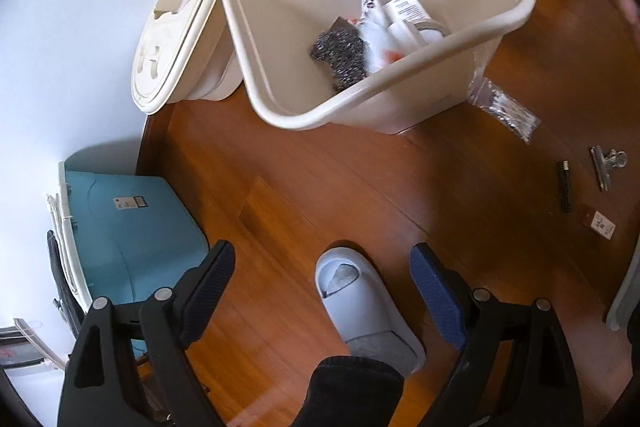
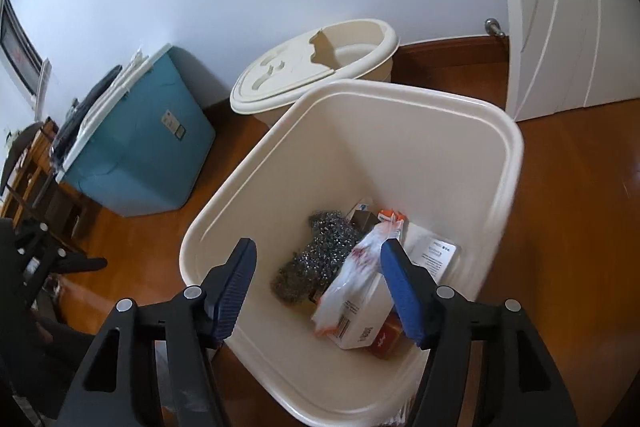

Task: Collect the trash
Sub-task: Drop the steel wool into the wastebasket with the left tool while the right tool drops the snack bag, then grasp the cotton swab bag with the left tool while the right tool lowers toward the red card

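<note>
A cream trash bin (image 1: 304, 115) stands on the wood floor; it also shows in the right wrist view (image 2: 504, 147). Inside lie a steel scourer (image 2: 320, 251), a white wrapper (image 2: 360, 275) and small boxes (image 2: 436, 251). My right gripper (image 2: 318, 269) is open and empty over the bin's mouth. My left gripper (image 1: 322, 267) is open and empty above the floor, near a slippered foot. On the floor right of the bin lie a clear plastic bag (image 1: 504, 107), a metal binder clip (image 1: 606, 163), a dark stick (image 1: 565, 187) and a small packet (image 1: 600, 223).
A lidded cream bucket (image 1: 176, 35) stands behind the bin by the wall. A teal storage box (image 1: 136, 227) sits to the left. A grey slipper (image 1: 360, 303) is under my left gripper. A white door (image 2: 568, 7) is at the right.
</note>
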The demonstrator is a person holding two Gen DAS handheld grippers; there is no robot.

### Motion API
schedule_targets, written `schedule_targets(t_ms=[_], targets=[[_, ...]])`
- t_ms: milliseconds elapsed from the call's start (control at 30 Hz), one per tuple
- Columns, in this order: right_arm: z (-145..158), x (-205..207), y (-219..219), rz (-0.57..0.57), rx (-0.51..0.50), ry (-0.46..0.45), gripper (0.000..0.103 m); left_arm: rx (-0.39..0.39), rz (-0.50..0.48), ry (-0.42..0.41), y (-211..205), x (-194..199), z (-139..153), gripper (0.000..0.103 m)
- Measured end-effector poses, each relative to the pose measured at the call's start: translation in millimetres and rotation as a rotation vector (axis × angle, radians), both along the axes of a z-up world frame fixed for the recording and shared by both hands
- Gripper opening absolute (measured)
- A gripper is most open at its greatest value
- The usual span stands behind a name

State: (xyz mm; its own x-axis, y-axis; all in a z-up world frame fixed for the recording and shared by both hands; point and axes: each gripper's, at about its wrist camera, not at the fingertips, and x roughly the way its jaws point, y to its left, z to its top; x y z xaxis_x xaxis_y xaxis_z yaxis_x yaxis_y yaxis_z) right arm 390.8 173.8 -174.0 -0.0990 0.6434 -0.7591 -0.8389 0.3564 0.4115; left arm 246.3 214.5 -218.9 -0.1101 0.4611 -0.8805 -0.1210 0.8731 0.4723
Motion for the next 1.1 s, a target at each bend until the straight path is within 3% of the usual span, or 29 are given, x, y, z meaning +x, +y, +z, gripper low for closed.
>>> schedule_targets(t_ms=[133,200,233,333,400,467,600,733,867,967,1100], targets=[[17.1,12.9,-62.7,-0.105,0.151,0.025,0.068,-0.093,-0.074,-0.072,-29.2,10.1,12.8,0.09],[10.8,23.7,-115.7,-0.205,0.182,0.027,0.075,-0.157,-0.117,-0.089,-52.3,14.1,12.0,0.09],[1.1,30.5,-144.1,-0.273,0.159,0.026,0.08,-0.229,-0.117,-0.084,-66.1,16.0,4.3,0.09],[-51.8,51.3,-219.7,-0.463,0.005,0.088,0.082,-0.406,0.034,-0.06,-81.5,23.1,-31.2,0.09],[-90.6,56.4,-261.4,-0.576,-0.122,0.16,0.082,-0.546,0.26,-0.092,-77.4,33.4,-67.9,0.09],[-111.1,50.7,-287.0,-0.613,-0.152,0.198,0.082,-0.568,0.416,-0.156,-71.9,44.1,-91.7,0.089],[-133.4,29.0,-308.2,-0.58,-0.209,0.205,0.082,-0.497,0.626,-0.35,-61.4,74.3,-140.5,0.089],[-129.8,13.3,-316.7,-0.505,-0.218,0.148,0.082,-0.392,0.789,-0.342,-51.0,81.0,-199.4,0.089],[-128.2,-13.6,-335.2,-0.427,-0.252,0.066,0.082,-0.365,0.871,-0.346,-47.5,84.7,-227.0,0.09],[-135.3,-37.9,-342.0,-0.359,-0.261,0.067,0.082,-0.369,0.897,-0.335,-51.6,90.9,-241.6,0.09],[-129.2,-100.7,-323.7,-0.086,-0.25,-0.049,0.082,-0.366,0.89,-0.325,-54.8,102.8,-253.6,0.09]])
